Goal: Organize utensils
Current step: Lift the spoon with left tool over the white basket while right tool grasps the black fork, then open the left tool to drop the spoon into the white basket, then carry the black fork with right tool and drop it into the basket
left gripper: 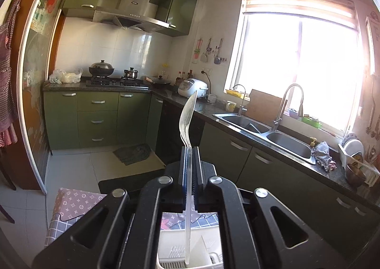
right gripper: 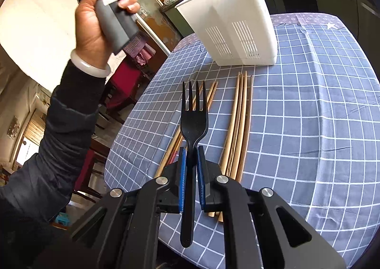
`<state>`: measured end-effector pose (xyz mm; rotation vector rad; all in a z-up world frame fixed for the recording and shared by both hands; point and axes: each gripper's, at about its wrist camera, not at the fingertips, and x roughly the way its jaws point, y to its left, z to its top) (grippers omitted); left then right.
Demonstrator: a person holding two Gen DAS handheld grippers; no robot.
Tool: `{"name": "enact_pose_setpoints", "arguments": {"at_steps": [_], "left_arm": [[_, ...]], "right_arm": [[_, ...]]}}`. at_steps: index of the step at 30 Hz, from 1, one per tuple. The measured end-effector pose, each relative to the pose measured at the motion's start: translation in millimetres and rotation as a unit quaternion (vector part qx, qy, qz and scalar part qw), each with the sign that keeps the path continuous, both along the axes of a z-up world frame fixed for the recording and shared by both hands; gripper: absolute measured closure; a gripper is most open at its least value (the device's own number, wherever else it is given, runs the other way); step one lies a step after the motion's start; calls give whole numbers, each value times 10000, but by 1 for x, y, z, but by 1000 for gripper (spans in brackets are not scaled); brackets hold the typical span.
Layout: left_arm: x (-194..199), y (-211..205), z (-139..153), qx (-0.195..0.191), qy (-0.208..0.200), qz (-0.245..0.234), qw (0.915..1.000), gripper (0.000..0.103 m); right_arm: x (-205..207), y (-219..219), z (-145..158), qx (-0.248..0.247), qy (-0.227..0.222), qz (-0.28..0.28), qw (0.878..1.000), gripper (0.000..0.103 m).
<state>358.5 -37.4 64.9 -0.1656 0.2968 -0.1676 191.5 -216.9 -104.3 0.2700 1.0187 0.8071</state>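
Observation:
My left gripper (left gripper: 190,150) is shut on a clear plastic spoon (left gripper: 188,114), bowl up, held high and pointing across the kitchen. Below it, through the gripper frame, shows the white utensil holder (left gripper: 166,245). My right gripper (right gripper: 192,150) is shut on a black plastic fork (right gripper: 194,117), tines forward, above the checked tablecloth (right gripper: 296,138). Wooden chopsticks (right gripper: 239,121) lie in two bunches on the cloth under the fork. The white utensil holder (right gripper: 237,24) stands at the far end of the table. A person's hand (right gripper: 95,24) holds the left gripper's handle at upper left.
A kitchen counter with a double sink (left gripper: 266,131), tap (left gripper: 285,105), rice cooker (left gripper: 192,87) and stove with pots (left gripper: 114,76) lines the far wall. Green cabinets (left gripper: 95,117) stand below. The table's left edge drops to chairs (right gripper: 123,83) and floor.

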Motion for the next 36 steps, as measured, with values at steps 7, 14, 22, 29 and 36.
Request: {"name": "enact_pose_setpoints", "arguments": {"at_steps": [7,14,22,29,36], "left_arm": [[-1,-5,-30,226,-112,23,9997,99],[-2,2,-57,133,373,-93,9992,96],[-30,16,-44,-64,326,-83,9994,88],[-96,42,-33,-360,279,-63,9989,86],[-172,66,-39,-616,173,80,9979,79]], "right_arm": [[7,-6,11,84,-187,-47,9998,93],[13,-16,34,118,-486,-194,9986,93],[45,-23,83,118,-1076,-545,9926,93],[102,-13,147,55,-2128,-1334,9679,93],[180,9,160,-173,-2531,-1975,9469,93]]}}
